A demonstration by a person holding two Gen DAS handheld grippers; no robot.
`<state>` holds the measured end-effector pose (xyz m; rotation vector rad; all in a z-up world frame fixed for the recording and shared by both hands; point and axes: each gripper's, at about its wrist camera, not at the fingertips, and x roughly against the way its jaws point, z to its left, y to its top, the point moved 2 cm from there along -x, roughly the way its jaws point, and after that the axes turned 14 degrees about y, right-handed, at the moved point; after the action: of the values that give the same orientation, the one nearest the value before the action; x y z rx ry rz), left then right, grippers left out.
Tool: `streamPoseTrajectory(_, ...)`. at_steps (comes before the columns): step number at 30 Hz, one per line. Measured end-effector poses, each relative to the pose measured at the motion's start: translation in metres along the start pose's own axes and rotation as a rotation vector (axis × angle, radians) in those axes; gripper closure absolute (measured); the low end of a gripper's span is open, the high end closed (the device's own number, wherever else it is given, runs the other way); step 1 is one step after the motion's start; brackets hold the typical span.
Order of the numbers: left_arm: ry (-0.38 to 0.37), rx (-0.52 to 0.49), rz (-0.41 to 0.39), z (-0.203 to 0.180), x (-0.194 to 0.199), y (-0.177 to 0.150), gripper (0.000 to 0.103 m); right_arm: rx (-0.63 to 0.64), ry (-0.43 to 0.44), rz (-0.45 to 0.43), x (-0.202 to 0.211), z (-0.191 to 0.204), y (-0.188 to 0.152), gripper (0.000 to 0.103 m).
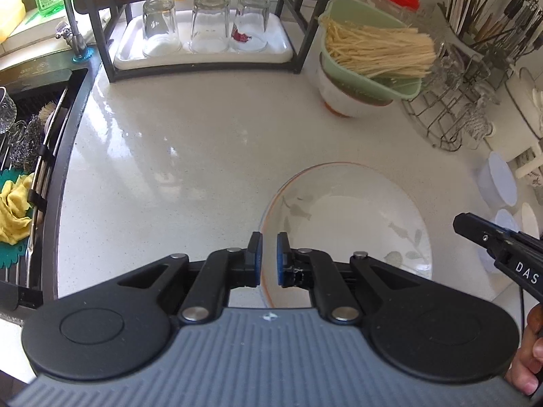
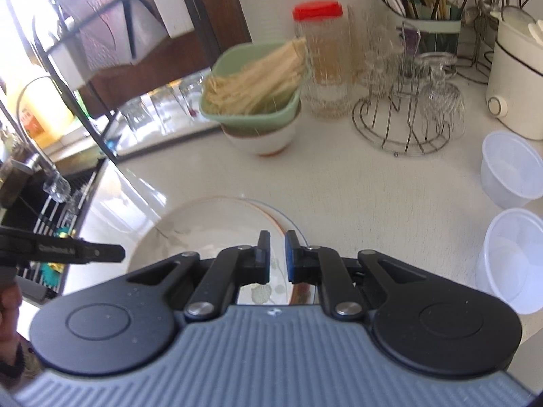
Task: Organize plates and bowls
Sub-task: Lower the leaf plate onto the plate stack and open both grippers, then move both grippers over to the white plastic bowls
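Here, leaf-patterned plate (image 1: 356, 217) flat on the counter (image 1: 190, 156), just beneath both pressed-together, empty claws, left claw (image 1: 269, 259), right claw (image 2: 278, 257).

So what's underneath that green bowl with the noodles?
The green bowl sits in a white bowl with an orange base. Whether anything is inside the white bowl cannot be seen; it is covered.

Your plate (image 1: 356, 217), white with leaf sprigs and orange rim, flat on counter lower right, white bowl (image 1: 339, 96) under green basket upper right.
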<state>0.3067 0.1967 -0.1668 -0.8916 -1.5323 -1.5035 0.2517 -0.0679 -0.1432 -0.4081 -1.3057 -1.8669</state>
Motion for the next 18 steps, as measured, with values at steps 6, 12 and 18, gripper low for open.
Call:
streamPoseTrajectory(6,-0.008,-0.009,-0.056,-0.019,0.025,0.003,0.095,0.004,0.009,-0.044,0.022,-0.008,0.007,0.092)
streamPoseTrajectory(12,-0.022,-0.042,-0.1,-0.062,0.036,0.003,0.095,0.009,-0.011,-0.083,0.052,-0.028,0.007,0.092)
streamPoseTrajectory(18,-0.065,-0.052,-0.119,-0.108,0.046,-0.01,0.095,0.025,-0.029,-0.074,0.077,-0.055,-0.003,0.092)
